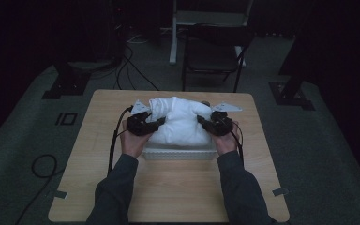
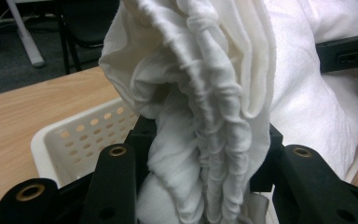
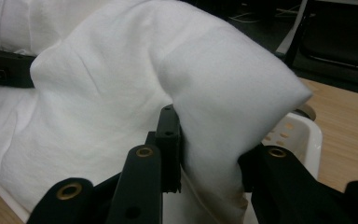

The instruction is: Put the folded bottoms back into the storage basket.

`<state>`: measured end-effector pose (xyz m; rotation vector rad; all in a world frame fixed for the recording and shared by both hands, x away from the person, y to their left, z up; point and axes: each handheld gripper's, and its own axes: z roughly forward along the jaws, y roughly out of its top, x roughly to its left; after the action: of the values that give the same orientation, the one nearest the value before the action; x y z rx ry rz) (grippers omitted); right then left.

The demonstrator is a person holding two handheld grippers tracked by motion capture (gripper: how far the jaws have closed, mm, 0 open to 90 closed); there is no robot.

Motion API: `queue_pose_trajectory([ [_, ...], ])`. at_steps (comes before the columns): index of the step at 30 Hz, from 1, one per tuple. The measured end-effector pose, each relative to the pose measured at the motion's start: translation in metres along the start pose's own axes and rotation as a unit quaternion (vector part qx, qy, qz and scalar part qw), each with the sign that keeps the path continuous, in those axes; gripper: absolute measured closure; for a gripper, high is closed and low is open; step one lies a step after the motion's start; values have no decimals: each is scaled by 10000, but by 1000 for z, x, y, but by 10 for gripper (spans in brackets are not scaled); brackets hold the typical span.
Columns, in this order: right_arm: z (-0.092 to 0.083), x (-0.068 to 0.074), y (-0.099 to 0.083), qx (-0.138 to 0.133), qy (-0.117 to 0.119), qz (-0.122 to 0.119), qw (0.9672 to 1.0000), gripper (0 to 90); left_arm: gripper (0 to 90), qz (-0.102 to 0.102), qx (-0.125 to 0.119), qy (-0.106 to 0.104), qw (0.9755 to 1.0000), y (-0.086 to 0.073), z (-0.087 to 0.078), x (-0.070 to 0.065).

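While clamped on bunched folds at either end, left gripper (image 2: pixel 205 186) and right gripper (image 3: pixel 209 163) best kept level and lifted together, lest the white cloth (image 1: pixel 180 119) slip or drag the white perforated basket (image 1: pixel 178 153); looked soft, thick, crumpled; sat heaped over that basket, mid-table (image 1: pixel 168 197).

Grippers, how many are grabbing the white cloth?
2. The left gripper pinches the white cloth on its left side, the right gripper on its right, above the basket.
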<state>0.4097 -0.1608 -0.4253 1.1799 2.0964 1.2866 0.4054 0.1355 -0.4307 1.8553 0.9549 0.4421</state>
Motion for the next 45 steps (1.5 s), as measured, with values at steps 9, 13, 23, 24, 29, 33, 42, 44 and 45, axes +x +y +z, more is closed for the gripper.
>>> queue_pose_trajectory([
  [9, 5, -1, -5, 79, 2, 25, 10000, 716, 565, -53, 86, 19, 9999, -6, 6, 2],
  [13, 7, -2, -7, 99, -7, 39, 9999, 716, 565, -64, 95, 27, 9999, -7, 8, 2],
  [23, 13, -3, -13, 225, -42, 65, 9997, 716, 565, -127, 218, 52, 9997, -14, 16, 3],
  [24, 14, -3, -13, 235, -40, 72, 9997, 716, 565, -148, 239, 45, 9996, -15, 17, 3],
  [29, 16, -4, -15, 274, -46, 86, 9996, 716, 565, -158, 266, 59, 9995, -17, 20, 3],
  [33, 17, -5, -16, 290, -52, 94, 9995, 717, 565, -160, 295, 71, 9994, -18, 21, 4],
  [42, 21, -5, -20, 366, -75, 96, 9993, 716, 565, -213, 394, 99, 9989, -22, 26, 4],
  [44, 22, -5, -20, 381, -74, 102, 9992, 716, 564, -209, 400, 103, 9989, -22, 26, 4],
  [45, 22, -5, -20, 381, -74, 102, 9992, 716, 564, -212, 407, 101, 9989, -22, 27, 4],
])
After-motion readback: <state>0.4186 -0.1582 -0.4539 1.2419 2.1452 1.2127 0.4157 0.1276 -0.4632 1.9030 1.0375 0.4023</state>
